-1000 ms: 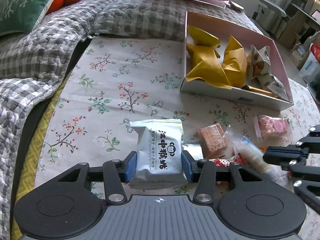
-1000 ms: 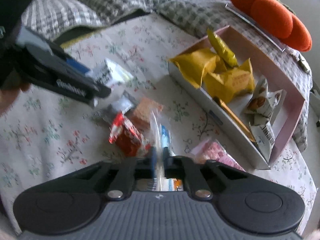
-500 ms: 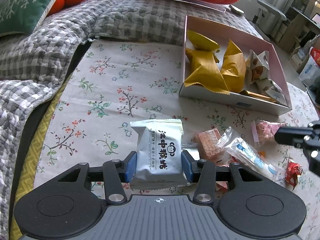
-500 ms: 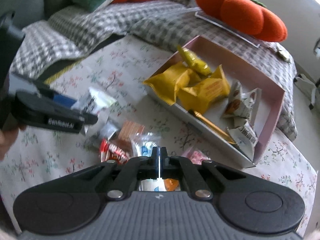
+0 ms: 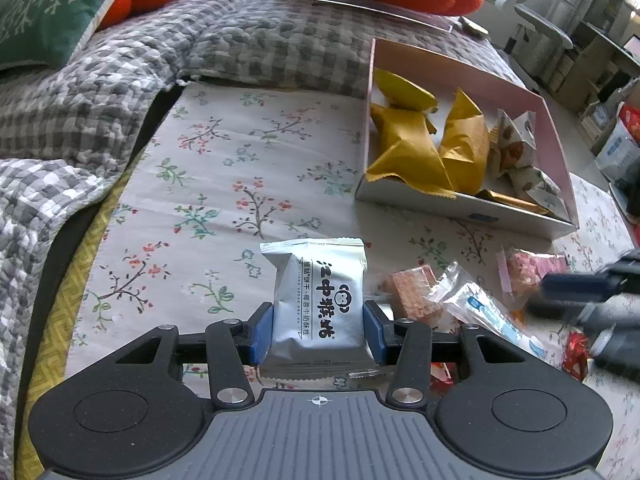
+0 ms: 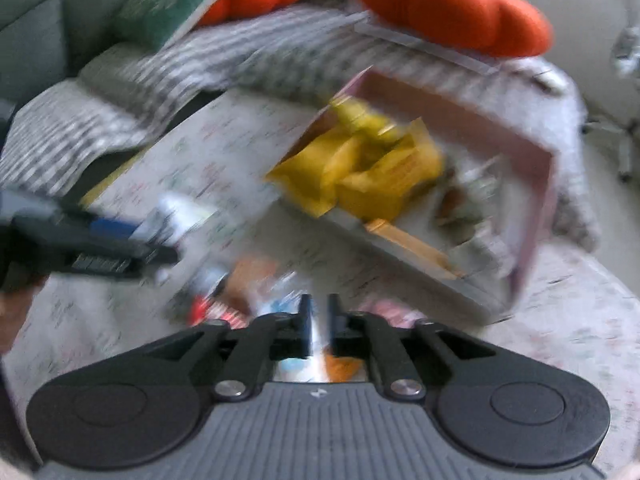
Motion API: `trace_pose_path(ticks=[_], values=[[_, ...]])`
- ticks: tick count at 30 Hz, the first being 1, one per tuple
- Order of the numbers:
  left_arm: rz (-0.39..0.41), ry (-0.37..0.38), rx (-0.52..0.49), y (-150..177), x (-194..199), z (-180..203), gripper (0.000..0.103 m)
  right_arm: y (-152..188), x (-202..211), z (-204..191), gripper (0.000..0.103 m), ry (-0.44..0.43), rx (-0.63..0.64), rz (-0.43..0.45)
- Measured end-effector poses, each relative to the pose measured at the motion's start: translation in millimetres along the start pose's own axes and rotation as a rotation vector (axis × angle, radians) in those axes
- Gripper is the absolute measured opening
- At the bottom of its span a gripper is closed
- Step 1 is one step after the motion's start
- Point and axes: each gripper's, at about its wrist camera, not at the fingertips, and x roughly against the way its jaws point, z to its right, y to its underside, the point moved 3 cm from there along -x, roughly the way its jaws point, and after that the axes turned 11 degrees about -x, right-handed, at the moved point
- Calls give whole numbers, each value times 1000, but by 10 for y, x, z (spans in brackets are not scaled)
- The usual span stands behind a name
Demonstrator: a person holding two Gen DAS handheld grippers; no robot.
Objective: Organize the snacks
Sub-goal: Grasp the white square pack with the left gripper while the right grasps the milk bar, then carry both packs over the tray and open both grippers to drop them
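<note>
The left gripper (image 5: 318, 330) clamps a silver packet (image 5: 320, 304) low in frame centre. The right gripper (image 6: 318, 326), blurred, shows jaws slightly apart with nothing between them; the snack box (image 5: 472, 212) sits upper right.

Left of the pink box (image 5: 556, 120), the floral cloth (image 5: 224, 176) lies bare up to the checked blanket (image 5: 120, 80), leaving a broad lane. Loose snack packets (image 5: 416, 292) crowd the cloth below the box's near wall, and the right gripper (image 5: 576, 284) blocks that side.
</note>
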Motion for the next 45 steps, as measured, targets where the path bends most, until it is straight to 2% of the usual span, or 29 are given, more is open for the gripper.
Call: trace_pose_path(ticks=[1, 2, 4, 5, 6, 8, 10, 11, 12, 16, 19, 20, 22, 24, 26, 28, 31, 32, 33, 35, 38, 45], values=[[0, 0, -1, 2, 0, 4, 45, 40, -52, -30, 32, -13, 12, -22], [0, -1, -2, 2, 1, 7, 45, 80, -119, -63, 44, -15, 25, -46], [2, -3, -3, 3, 5, 1, 45, 151, -250, -107, 46, -19, 44, -85], [1, -4, -3, 5, 6, -4, 45, 170, -306, -114, 39, -16, 44, -105], [1, -4, 0, 7, 6, -11, 45, 179, -367, -105, 26, -1, 38, -127], [1, -3, 2, 4, 8, -22, 45, 160, -408, -71, 19, 41, 27, -134], [3, -1, 4, -3, 7, -25, 45, 110, -325, -84, 13, 31, 34, -109], [4, 3, 6, -6, 8, -26, 45, 84, -259, -105, 4, 19, 37, -91], [6, 6, 9, -12, 8, -25, 45, 52, -187, -136, 1, 8, 38, -71], [20, 15, 18, -27, 45, -22, 45, -52, 8, -175, 1, -8, 25, -14], [20, 10, 23, -31, 44, -37, 45, -20, -67, -101, 1, 33, 10, -18], [18, 8, 25, -30, 37, -39, 45, -14, -105, -80, 4, 40, 5, -15], [16, 7, 23, -27, 26, -26, 45, 23, -159, -21, 18, 21, -22, -46], [15, 9, 16, -28, 23, 1, 45, 52, -211, -4, 55, 0, -39, -58], [15, 10, 10, -28, 19, 21, 45, 74, -250, -30, 67, -4, -46, -52], [14, 10, 6, -24, 14, 23, 45, 84, -331, -34, 62, 3, -72, -66], [9, 6, 9, -20, 4, 8, 45, 113, -514, 28, 48, 25, -160, -126], [9, 6, 12, -20, 5, 1, 45, 109, -517, 32, 29, 19, -174, -125], [11, 8, 13, -24, 7, -7, 45, 78, -489, 24, 22, 32, -175, -125], [15, 9, 13, -29, 12, -14, 45, 22, -375, 7, 18, 50, -167, -97], [14, 10, 10, -26, 10, 0, 45, -23, -244, 38, 17, 35, -197, -80], [31, 16, 3, -43, 59, 33, 45, -12, -247, 124, 17, 81, -209, -70]])
